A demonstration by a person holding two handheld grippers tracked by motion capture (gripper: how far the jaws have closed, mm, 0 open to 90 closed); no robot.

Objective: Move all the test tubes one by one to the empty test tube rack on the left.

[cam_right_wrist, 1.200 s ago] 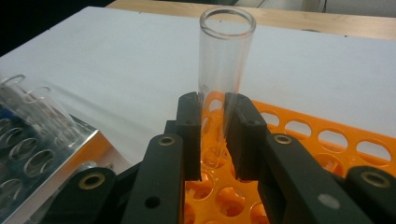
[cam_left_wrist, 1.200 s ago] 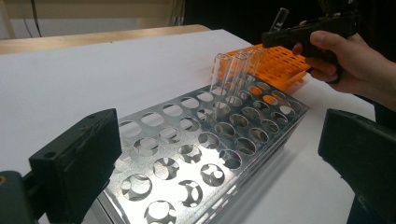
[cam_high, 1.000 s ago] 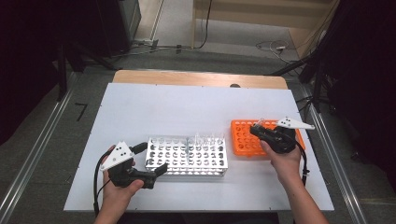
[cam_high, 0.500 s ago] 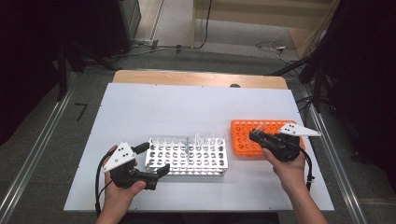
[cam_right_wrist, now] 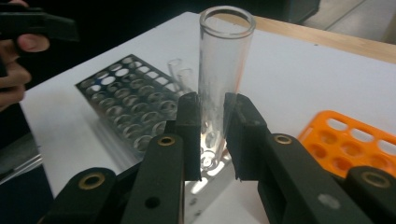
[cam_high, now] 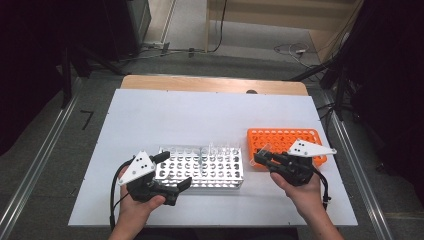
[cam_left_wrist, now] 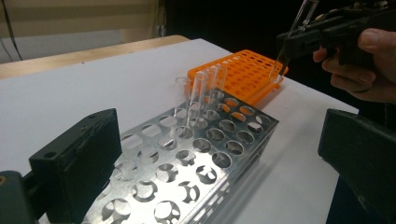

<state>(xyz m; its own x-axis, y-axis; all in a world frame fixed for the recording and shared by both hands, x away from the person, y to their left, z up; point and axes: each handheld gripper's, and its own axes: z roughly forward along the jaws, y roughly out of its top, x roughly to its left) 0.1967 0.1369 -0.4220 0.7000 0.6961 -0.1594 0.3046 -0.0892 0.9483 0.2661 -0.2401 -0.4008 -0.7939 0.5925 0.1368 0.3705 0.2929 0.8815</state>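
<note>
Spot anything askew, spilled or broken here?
Nothing stands out. Metal rack and orange rack sit flat, the racked tubes stand upright, and the right gripper holds an intact glass tube.

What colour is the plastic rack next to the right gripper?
Orange: the orange plastic tube rack with a grid of round holes, clearest in the high view.

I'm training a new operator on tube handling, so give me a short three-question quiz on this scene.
1. True or false: the right gripper is shut on a clear glass test tube.
2. Which rack already holds several upright tubes: (a) the silver metal perforated rack or (b) the orange plastic rack?
3. The left gripper sits at the metal rack's end; are its jaws open or shut?

Key: 1 true. 2 (a). 3 open, astride the rack's end.
</note>
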